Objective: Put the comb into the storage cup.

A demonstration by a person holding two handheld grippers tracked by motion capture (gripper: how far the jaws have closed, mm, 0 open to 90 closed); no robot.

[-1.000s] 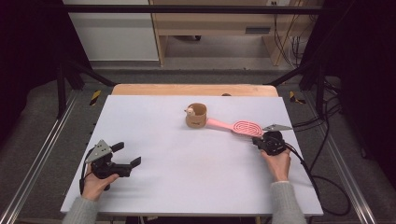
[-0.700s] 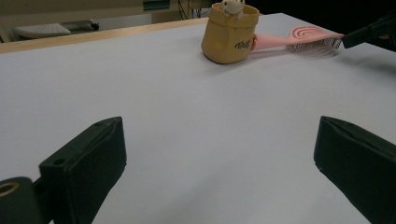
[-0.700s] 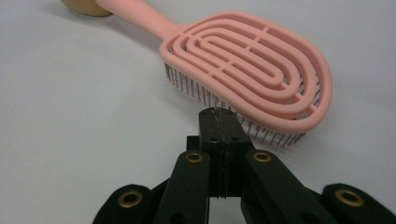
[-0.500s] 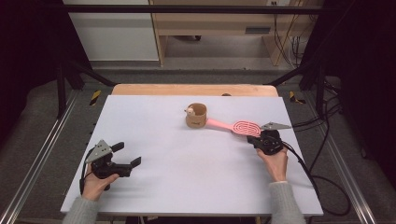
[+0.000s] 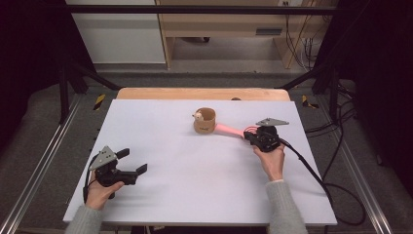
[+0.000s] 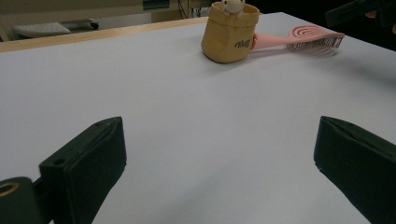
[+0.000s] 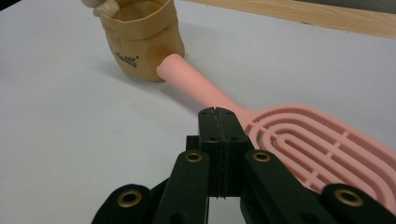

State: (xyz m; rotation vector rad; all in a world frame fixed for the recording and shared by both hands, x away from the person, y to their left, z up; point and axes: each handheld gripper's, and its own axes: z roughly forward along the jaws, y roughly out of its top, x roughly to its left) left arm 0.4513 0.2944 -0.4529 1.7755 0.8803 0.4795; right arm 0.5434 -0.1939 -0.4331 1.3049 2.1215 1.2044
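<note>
Pink hairbrush lies handle-first against the tan pouch; right hand-held gripper closed empty, left hand-held gripper wide open.

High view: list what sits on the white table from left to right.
Left gripper → tan cup with a small figure → pink hairbrush → right gripper.

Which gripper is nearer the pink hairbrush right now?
Right. The right gripper, jaws shut, sits over the pink hairbrush near its neck; the left gripper is open, far across the table.
</note>
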